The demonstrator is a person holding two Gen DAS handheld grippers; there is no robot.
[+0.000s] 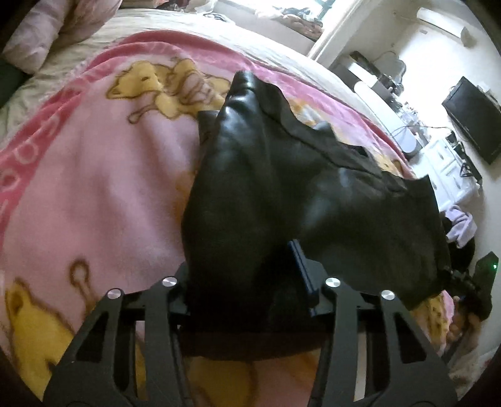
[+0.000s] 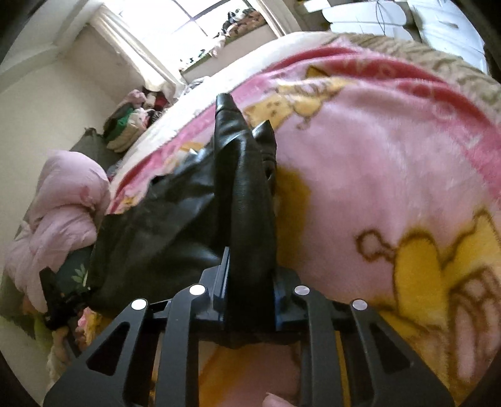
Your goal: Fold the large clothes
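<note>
A black leather garment (image 1: 266, 175) hangs lifted above a pink blanket (image 1: 94, 162) printed with yellow bears on a bed. My left gripper (image 1: 247, 281) is shut on one edge of the garment, which bunches thickly between the fingers. The right gripper shows at the far right of the left wrist view (image 1: 469, 281), holding the other end. In the right wrist view, my right gripper (image 2: 250, 297) is shut on a narrow fold of the black garment (image 2: 241, 188), which stretches left toward the left gripper (image 2: 56, 300). The blanket (image 2: 391, 175) lies below.
A pink pillow (image 1: 47, 34) lies at the bed's head, and a pink duvet (image 2: 59, 203) is bunched at the bed's side. A windowsill with clothes (image 1: 297, 18), a white dresser (image 1: 447, 162) and a dark TV (image 1: 472, 119) stand beyond the bed. A pile of clothes (image 2: 134, 125) lies on the floor.
</note>
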